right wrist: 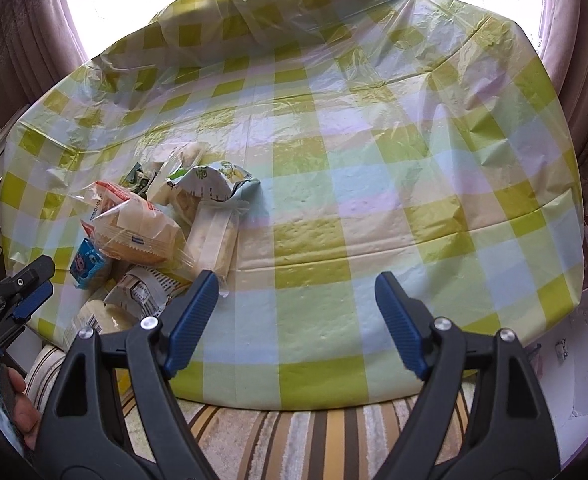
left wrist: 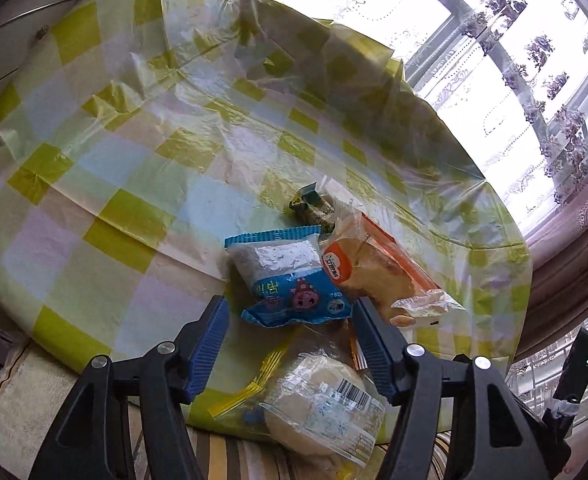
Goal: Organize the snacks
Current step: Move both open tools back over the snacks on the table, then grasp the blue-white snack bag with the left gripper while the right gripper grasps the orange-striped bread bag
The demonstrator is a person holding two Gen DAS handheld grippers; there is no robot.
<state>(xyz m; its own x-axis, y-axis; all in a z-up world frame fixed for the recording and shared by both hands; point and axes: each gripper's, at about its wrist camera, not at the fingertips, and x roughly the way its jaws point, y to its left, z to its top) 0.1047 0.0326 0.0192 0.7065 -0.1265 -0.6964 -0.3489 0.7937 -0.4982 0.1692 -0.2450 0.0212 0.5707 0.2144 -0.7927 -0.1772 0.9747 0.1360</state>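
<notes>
1. Left wrist view: your left gripper sits at the bottom centre of the frame, its blue-padded jaws spread apart and holding nothing.
2. Between the jaw tips lies a blue snack packet with a pink cartoon face, flat on the checked tablecloth.
3. Just right of it, touching, is an orange bread packet. Behind both, toward the frame's centre, is a small dark green packet.
4. Below the blue packet, at the table's near edge, is a round bun in clear wrap with a barcode label.
5. A window with flowered lace curtains fills the upper right.
6. Right wrist view: your right gripper is at the bottom centre, jaws wide apart over bare tablecloth, gripping nothing.
7. The snack pile sits in the left middle of the frame: the orange bread packet, a pale green-and-white packet, a long cream-filled bread, and the blue snack packet.
8. Your left gripper shows at the left edge, beside the pile.
9. A striped rug lies along the bottom.
</notes>
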